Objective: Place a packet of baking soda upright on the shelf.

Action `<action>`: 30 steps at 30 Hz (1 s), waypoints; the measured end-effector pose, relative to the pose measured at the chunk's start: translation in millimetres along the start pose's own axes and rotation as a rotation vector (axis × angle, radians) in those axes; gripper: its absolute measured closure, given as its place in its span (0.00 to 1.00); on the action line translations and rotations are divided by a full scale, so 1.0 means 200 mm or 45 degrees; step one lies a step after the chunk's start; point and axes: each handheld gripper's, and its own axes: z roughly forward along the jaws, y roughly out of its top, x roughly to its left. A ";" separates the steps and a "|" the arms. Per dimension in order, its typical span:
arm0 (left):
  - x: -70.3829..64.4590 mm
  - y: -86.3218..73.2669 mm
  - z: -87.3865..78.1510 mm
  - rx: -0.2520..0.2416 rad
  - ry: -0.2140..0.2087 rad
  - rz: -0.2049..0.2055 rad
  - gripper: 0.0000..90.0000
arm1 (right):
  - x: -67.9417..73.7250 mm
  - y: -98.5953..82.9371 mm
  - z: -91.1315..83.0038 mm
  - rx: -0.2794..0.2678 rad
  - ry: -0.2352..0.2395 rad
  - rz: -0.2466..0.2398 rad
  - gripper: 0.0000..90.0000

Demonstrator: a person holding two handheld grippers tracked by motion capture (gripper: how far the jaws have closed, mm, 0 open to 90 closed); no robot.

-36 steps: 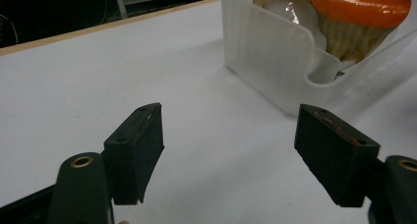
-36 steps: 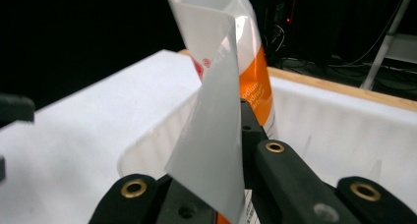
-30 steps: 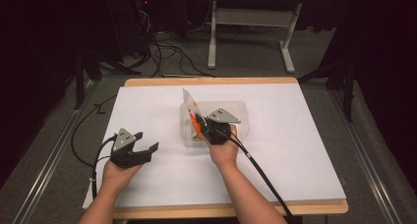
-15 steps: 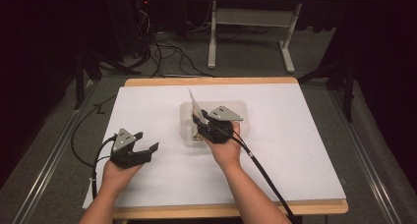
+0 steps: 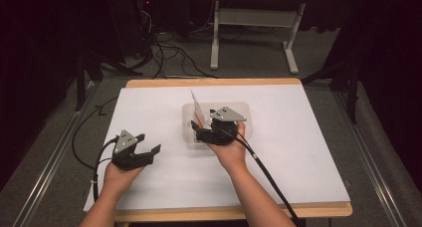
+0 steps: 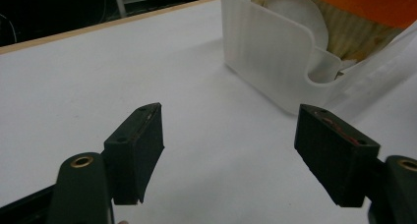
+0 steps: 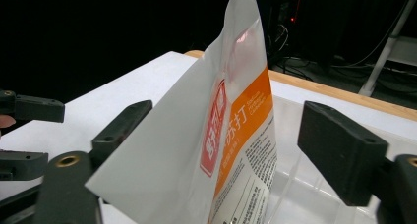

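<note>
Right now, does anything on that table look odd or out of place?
Yes: a white and orange packet stands tilted in the clear tub, poking well above its rim. It sits loose between the right gripper's open jaws.

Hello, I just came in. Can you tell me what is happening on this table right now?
A person works at a white table with a hand-held gripper in each hand. The right hand-held gripper is over a clear plastic container, with a white and orange snack packet standing upright between its open jaws. In the right gripper view the jaws do not appear to press the packet. The left hand-held gripper is open, holds nothing, and sits apart, left of the container.
</note>
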 end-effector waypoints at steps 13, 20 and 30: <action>0.00 0.00 0.00 0.005 0.002 0.005 0.30 | -0.02 -0.02 -0.06 0.002 0.012 0.020 0.18; 0.00 0.00 0.00 0.010 0.002 0.012 0.30 | -0.04 -0.08 -0.19 0.010 0.032 0.016 0.19; -0.01 0.00 0.00 0.021 0.004 0.020 0.30 | -0.19 -0.23 -0.51 0.031 -0.039 0.023 0.20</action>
